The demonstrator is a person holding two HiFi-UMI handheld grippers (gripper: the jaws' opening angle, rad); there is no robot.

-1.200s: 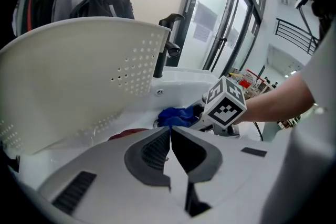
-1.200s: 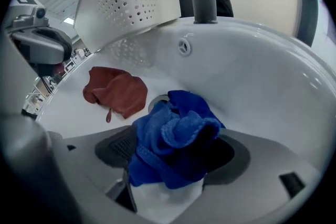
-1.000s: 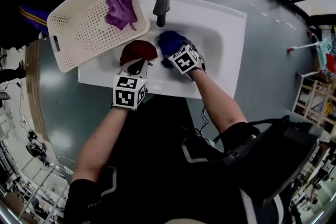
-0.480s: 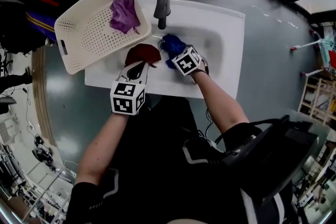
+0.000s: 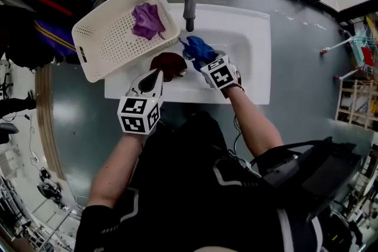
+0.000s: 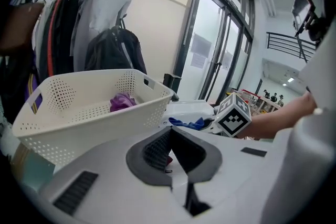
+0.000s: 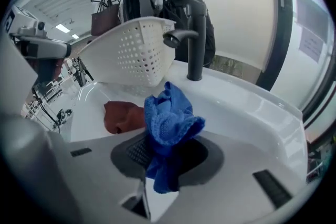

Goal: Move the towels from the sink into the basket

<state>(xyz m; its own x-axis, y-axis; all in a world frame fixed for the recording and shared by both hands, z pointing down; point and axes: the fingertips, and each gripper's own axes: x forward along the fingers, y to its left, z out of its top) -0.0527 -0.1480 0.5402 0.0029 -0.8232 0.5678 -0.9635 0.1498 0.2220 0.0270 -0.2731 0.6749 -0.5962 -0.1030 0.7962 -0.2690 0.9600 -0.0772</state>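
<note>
The blue towel [image 7: 170, 118] hangs bunched above the sink [image 5: 251, 38], pinched between the jaws of your right gripper [image 7: 166, 161], which have just closed on it. The dark red towel [image 5: 168, 62] sits at the basin's left, with a sliver of it caught in your left gripper [image 6: 170, 148], whose jaws are drawn together. At the sink's left edge stands the basket [image 5: 103, 47], which holds a purple towel [image 5: 147, 19].

Fixtures and background clutter
A black tap [image 7: 191, 34] stands upright with a curved spout; a dark backpack [image 6: 112, 52] hangs beside coats [image 6: 55, 29], near tall glass doors [image 6: 210, 55].
</note>
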